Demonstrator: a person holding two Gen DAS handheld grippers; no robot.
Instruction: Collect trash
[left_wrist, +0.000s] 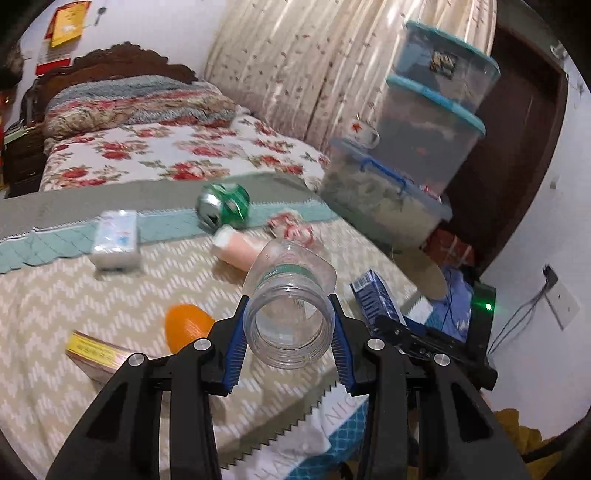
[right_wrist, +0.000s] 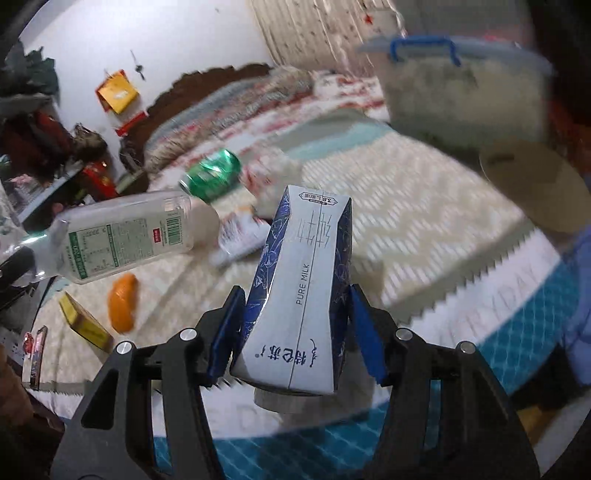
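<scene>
My left gripper (left_wrist: 290, 325) is shut on a clear plastic bottle (left_wrist: 291, 295) with a green label, held by its open neck above the table; the bottle also shows at the left of the right wrist view (right_wrist: 118, 236). My right gripper (right_wrist: 297, 328) is shut on a blue and white milk carton (right_wrist: 306, 280) marked PURE MILK, lifted above the table; the carton shows at the right of the left wrist view (left_wrist: 375, 299). A green can (left_wrist: 223, 208) lies on its side further back, with crumpled wrappers (left_wrist: 295, 229) beside it.
On the zigzag tablecloth (left_wrist: 74, 295) lie a tissue pack (left_wrist: 116, 240), a pink tube (left_wrist: 236, 247), an orange object (left_wrist: 186, 325) and a yellow box (left_wrist: 96, 354). Stacked plastic containers (left_wrist: 417, 147) stand at the table's far right. A bed (left_wrist: 166, 147) lies behind.
</scene>
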